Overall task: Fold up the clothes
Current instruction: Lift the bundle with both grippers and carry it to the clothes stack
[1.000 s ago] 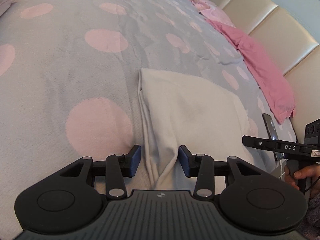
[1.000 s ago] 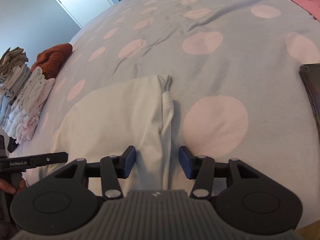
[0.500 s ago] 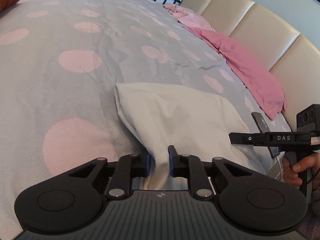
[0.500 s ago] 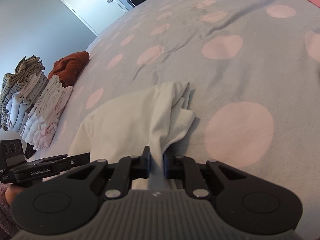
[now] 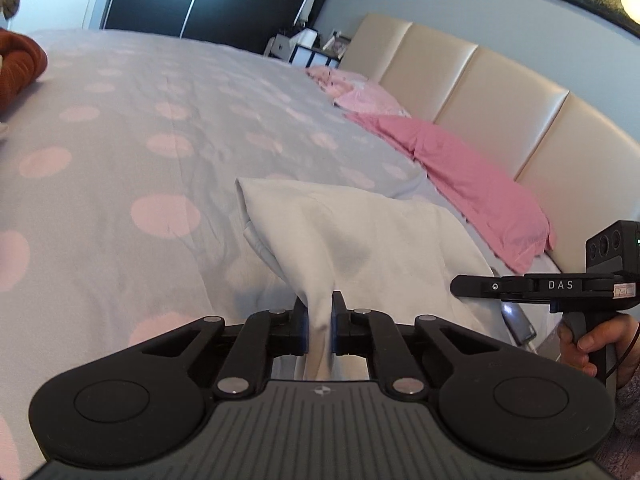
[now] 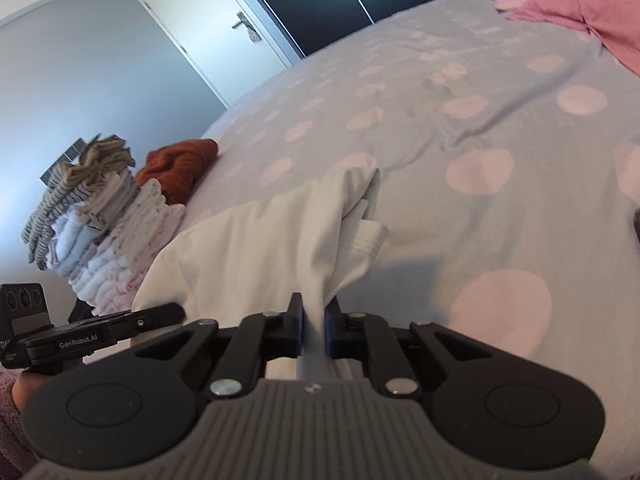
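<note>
I have both tools clamped on one off-white cotton garment (image 5: 352, 232): my left gripper (image 5: 320, 320) pinches a bunched near corner, its jaws closing tight on the cloth, and my right gripper (image 6: 313, 326) has its blue pads pressed on the other near corner. The garment is lifted at my end and trails onto the grey bedspread with pale pink dots (image 5: 140, 152), its far hem lying on the cover.

Ahead of the garment the spread lies bare and wide. To the right it ends at a beige padded headboard (image 5: 480, 92) of four panels I can count, with one pink pillowcase (image 5: 472, 176) along it.

Only the right wrist view shows the white door (image 6: 208, 28) and, at the bed's left edge, two stacks of folded pale laundry (image 6: 100, 224) beside one rust-brown knit (image 6: 180, 164). The left wrist view alone shows a dark phone (image 5: 520, 326) by the cloth and the hand (image 5: 600, 340) on the other tool.
</note>
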`<state>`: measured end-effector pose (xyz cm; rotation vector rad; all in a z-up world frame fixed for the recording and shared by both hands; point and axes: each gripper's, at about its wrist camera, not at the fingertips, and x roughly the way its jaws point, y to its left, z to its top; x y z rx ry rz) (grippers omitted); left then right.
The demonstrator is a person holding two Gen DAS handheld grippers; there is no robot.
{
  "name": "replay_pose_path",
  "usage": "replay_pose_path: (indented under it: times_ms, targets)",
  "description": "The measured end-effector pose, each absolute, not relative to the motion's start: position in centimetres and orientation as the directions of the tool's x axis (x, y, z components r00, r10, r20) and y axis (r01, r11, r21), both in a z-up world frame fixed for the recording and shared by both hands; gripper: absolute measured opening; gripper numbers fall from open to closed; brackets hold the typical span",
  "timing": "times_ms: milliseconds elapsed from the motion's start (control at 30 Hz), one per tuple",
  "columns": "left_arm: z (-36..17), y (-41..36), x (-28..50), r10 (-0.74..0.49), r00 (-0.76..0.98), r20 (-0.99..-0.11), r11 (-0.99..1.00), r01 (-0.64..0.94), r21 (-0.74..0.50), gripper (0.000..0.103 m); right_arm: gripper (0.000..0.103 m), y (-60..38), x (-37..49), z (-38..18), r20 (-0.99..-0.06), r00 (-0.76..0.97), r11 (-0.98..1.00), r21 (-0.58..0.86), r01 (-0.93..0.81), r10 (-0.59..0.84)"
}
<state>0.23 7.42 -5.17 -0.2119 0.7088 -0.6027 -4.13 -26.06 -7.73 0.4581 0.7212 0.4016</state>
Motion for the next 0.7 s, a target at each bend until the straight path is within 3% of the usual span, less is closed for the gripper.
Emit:
replay_pose_path:
  times_ms: [267, 700]
  targets:
    - [1.4, 11.4, -0.9, -0.546, 0.697, -0.464, 0.837, 0.431, -0.338, 0.007, 0.012, -22.8, -3.5, -1.6, -0.433, 0.704, 0.792, 0.526, -0.311, 0.564]
    - [18.7, 26.6, -0.9, -0.373, 0.84, -0.395, 0.925, 0.3, -0.235, 0.007, 0.012, -7.0, 4.7, 13.7, -0.3, 0.543, 0.604, 0.57, -0.557, 0.784]
